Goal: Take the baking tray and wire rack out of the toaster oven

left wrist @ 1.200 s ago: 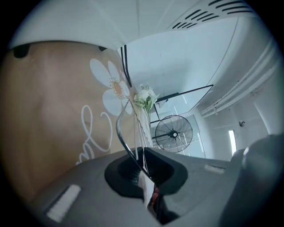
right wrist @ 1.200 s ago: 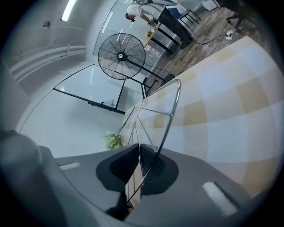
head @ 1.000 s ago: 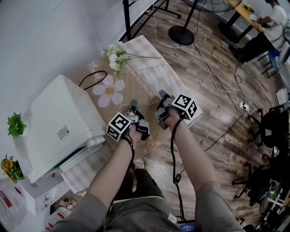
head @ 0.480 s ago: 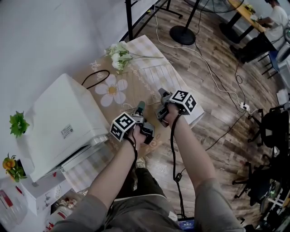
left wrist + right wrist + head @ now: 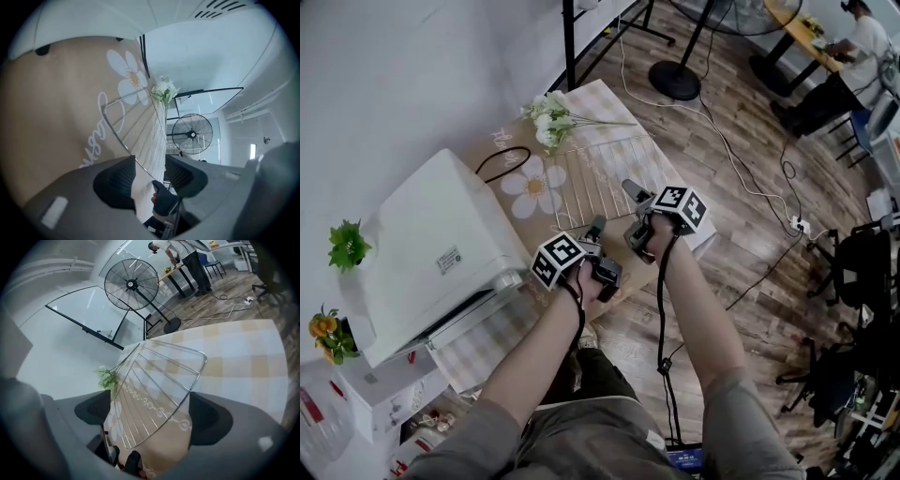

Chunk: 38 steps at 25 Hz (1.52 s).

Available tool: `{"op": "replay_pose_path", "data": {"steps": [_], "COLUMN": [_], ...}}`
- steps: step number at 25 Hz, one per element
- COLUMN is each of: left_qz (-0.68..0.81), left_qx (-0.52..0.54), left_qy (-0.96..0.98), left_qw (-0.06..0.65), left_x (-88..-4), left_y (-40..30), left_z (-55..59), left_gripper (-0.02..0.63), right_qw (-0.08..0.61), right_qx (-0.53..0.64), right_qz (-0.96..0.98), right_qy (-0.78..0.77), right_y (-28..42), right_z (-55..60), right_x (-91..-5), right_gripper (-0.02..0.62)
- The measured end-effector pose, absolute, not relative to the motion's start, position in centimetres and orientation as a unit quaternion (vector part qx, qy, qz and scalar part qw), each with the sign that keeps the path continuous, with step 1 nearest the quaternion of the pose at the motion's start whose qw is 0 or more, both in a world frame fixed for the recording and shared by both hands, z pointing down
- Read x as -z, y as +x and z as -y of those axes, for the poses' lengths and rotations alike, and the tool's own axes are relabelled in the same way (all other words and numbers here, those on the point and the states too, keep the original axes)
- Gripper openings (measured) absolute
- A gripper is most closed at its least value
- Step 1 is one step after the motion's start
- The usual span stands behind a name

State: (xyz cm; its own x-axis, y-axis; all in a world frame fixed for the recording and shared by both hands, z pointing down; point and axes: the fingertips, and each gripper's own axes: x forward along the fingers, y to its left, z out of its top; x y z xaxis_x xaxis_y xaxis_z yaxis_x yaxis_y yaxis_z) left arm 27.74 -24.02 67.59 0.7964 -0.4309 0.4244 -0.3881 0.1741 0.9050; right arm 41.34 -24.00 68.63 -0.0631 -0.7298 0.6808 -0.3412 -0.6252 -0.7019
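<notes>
Slightly closer together now, the left gripper (image 5: pixel 150 174) and right gripper (image 5: pixel 150 416) both gape empty at the near edge of the wire rack (image 5: pixel 605 173). It lies flat on the table (image 5: pixel 605 94) straight ahead. The toaster oven (image 5: pixel 431 244) sits nearer the left gripper.

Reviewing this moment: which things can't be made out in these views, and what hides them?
- Inside of the toaster oven: head view, hidden under its own white top. No baking tray shows in any view.
- Print on the oven's label: head view, too small to read.
- Near edge of the wire rack: head view, covered by the left hand-held gripper and the right hand-held gripper.
</notes>
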Motion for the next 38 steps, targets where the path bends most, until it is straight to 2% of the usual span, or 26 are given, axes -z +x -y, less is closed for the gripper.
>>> {"op": "replay_pose_path", "data": {"steps": [8, 15, 23, 38], "left_qz": [0.308, 0.294, 0.276, 0.271], "left_qx": [0.009, 0.031, 0.03, 0.096], "left_qy": [0.652, 0.66, 0.688, 0.704], "left_qw": [0.693, 0.691, 0.67, 0.65], "left_x": [-65.4, -61.5, -57.3, -51.7], "left_y": [26.7, 24.3, 20.8, 8.4], "left_z": [22.2, 20.0, 16.1, 14.3], "left_gripper": [0.186, 0.186, 0.186, 0.186], "right_qw": [0.18, 0.205, 0.26, 0.253], "right_qx": [0.604, 0.597, 0.608, 0.626], "right_qz": [-0.416, -0.458, -0.47, -0.533], "right_qy": [-0.655, -0.626, -0.584, -0.511], "right_y": [39.9, 35.6, 30.1, 18.6], "right_z": [20.7, 17.4, 13.6, 11.0], "right_x": [-66.2, -61.9, -57.3, -51.9], "right_gripper": [0.522, 0.454, 0.428, 0.353]}}
